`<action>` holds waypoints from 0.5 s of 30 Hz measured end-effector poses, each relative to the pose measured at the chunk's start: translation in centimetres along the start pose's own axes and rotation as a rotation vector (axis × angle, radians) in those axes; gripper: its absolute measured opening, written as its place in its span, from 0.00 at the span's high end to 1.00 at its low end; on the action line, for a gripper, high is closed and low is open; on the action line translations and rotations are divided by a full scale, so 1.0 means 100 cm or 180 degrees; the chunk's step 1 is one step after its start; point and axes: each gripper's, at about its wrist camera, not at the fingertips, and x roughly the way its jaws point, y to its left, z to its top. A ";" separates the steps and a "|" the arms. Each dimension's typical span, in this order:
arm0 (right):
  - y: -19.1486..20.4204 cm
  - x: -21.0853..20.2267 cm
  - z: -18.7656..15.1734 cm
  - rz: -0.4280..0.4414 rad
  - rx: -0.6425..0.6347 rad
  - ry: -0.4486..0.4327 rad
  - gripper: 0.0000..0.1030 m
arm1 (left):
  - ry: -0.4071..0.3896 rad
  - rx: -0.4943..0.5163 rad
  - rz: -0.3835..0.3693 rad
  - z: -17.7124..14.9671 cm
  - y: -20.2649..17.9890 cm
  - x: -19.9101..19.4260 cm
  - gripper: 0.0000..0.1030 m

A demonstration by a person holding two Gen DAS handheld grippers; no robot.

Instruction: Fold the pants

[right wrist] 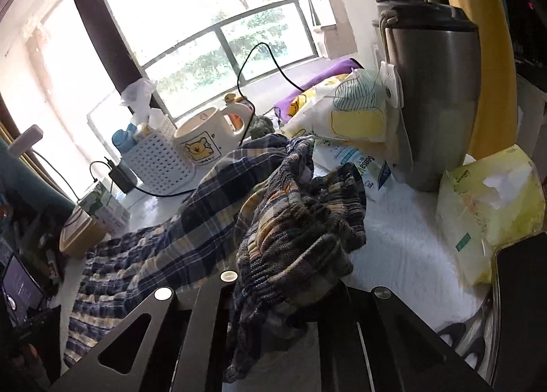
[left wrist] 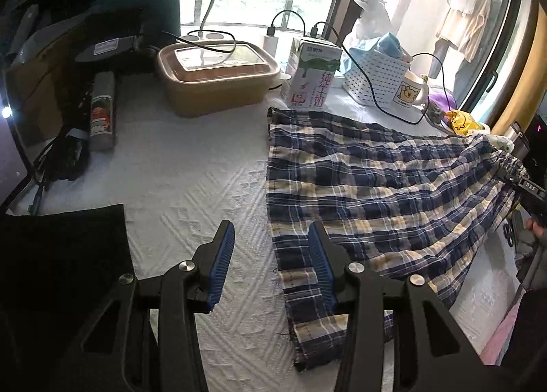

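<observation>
Navy, white and yellow plaid pants [left wrist: 376, 180]; white textured cloth [left wrist: 191, 187]; blue claw pads [left wrist: 222, 265].

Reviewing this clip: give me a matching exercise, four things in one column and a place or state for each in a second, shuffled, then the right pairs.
Things:
1. plaid pants
2. milk carton
3. left gripper
4. steel tumbler

Places or states:
A. stands upright beyond the pants' far hem
B. waistband bunched in the right gripper
C. open, one finger over the near hem
D. upright beside a yellow tissue pack

Pairs: 1-B, 2-A, 3-C, 4-D
</observation>
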 end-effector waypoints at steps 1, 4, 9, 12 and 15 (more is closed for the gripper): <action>0.002 -0.003 0.000 0.0012 0.0004 -0.0012 0.90 | -0.0008 0.0017 -0.0012 0.001 0.000 0.000 0.57; 0.006 -0.009 0.000 0.0054 0.0002 -0.0025 0.90 | -0.0051 0.0097 -0.0032 0.005 -0.004 -0.001 0.57; 0.027 -0.025 0.006 0.0115 -0.0084 -0.0126 0.90 | -0.0191 0.0274 -0.0128 0.013 -0.015 -0.008 0.56; 0.045 -0.033 0.010 0.0144 -0.0170 -0.0191 0.90 | -0.0279 0.0311 -0.0214 0.016 -0.017 -0.015 0.43; 0.067 -0.039 0.014 0.0191 -0.0279 -0.0240 0.90 | -0.0334 0.0328 -0.0267 0.014 -0.016 -0.020 0.41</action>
